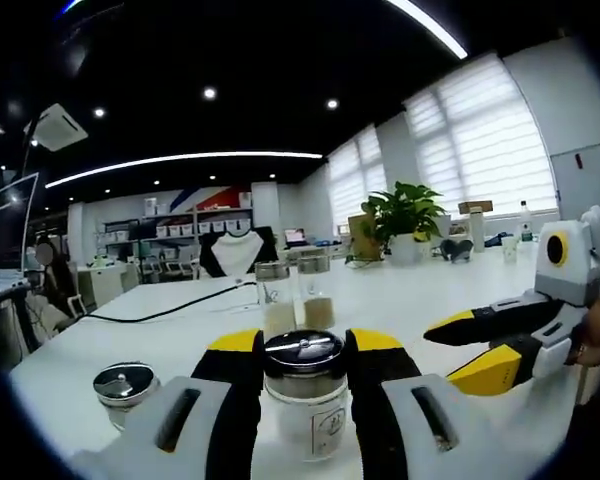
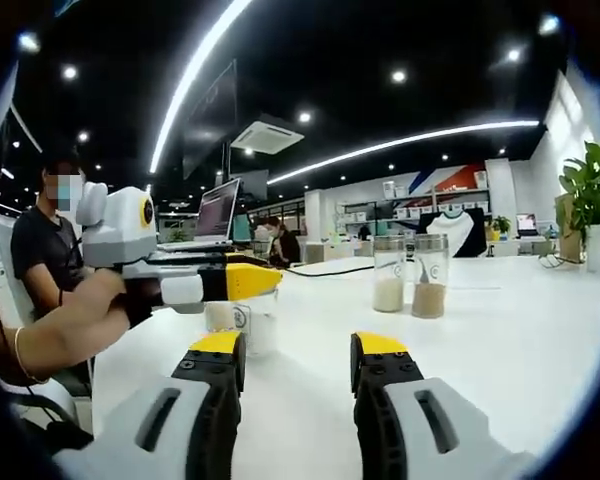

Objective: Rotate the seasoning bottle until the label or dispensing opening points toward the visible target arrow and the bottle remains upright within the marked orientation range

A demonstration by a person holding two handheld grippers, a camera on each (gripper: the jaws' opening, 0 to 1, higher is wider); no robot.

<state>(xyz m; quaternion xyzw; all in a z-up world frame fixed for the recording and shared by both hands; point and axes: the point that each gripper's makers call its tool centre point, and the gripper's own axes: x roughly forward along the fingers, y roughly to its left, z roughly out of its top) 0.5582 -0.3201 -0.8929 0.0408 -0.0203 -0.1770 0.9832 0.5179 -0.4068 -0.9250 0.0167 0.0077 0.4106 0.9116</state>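
Now the left gripper (image 1: 302, 372) seemingly clamps the seasoning bottle (image 1: 305, 395); right gripper (image 2: 297, 352) gapes empty; rotation follows, arrow unseen.

The clear glass seasoning bottle (image 1: 311, 405) carried a shiny chrome metal cap and a pale paper label. A second glass jar with a polished metal lid (image 1: 124, 388) looked alike. The smooth white surface (image 1: 410, 300) had a faint sheen. The left tool (image 1: 302, 350) looked like matt grey plastic with yellow-tipped black pads.
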